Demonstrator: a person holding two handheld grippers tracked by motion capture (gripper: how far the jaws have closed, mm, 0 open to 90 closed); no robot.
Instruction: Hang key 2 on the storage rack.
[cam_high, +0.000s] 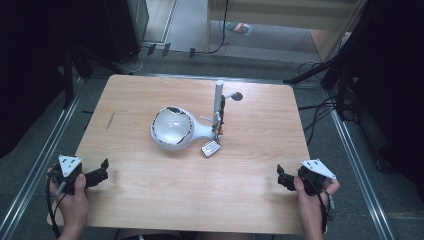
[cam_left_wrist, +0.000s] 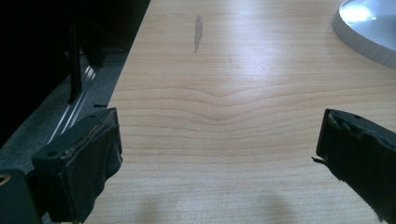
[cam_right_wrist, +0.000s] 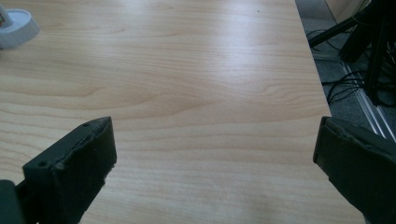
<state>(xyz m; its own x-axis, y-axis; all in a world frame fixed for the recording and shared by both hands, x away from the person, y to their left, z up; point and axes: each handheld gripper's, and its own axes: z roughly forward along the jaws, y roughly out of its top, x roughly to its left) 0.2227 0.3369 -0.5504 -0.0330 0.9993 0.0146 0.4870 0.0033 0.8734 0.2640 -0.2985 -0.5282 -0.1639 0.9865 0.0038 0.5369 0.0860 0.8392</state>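
The large white rounded bowl-shaped appliance with a glossy domed top (cam_high: 172, 128) sits near the middle of the pale wooden table (cam_high: 150, 190), a white neck running from it to a slim upright grey-white post (cam_high: 219, 97) just to its right; a small flat grey handset-like piece with buttons (cam_high: 210, 148) lies on the wood at the foot of that post, close to or touching the base, and which I cannot tell; a small round dark knob on a thin stalk (cam_high: 237, 96) juts from the post's far side; what the appliance is for cannot be made out.

Both tools wait at the near corners, well apart from this cluster, which reads as a starting stance that leaves the centre free; the left gripper (cam_high: 101, 172) rests low over the near-left corner with its jaws spread wide and nothing between them, and in the left gripper view its black padded fingers (cam_left_wrist: 88, 158) frame bare wood, with the ribbed white rim of the appliance at the top right; the right gripper (cam_high: 282, 177) hangs at the near-right edge, likewise gaping and empty, its fingers (cam_right_wrist: 79, 163) aimed along the table toward the small white ribbed disc (cam_right_wrist: 16, 28) at the far left of its view; each points inward, probably so either can reach the centre directly.
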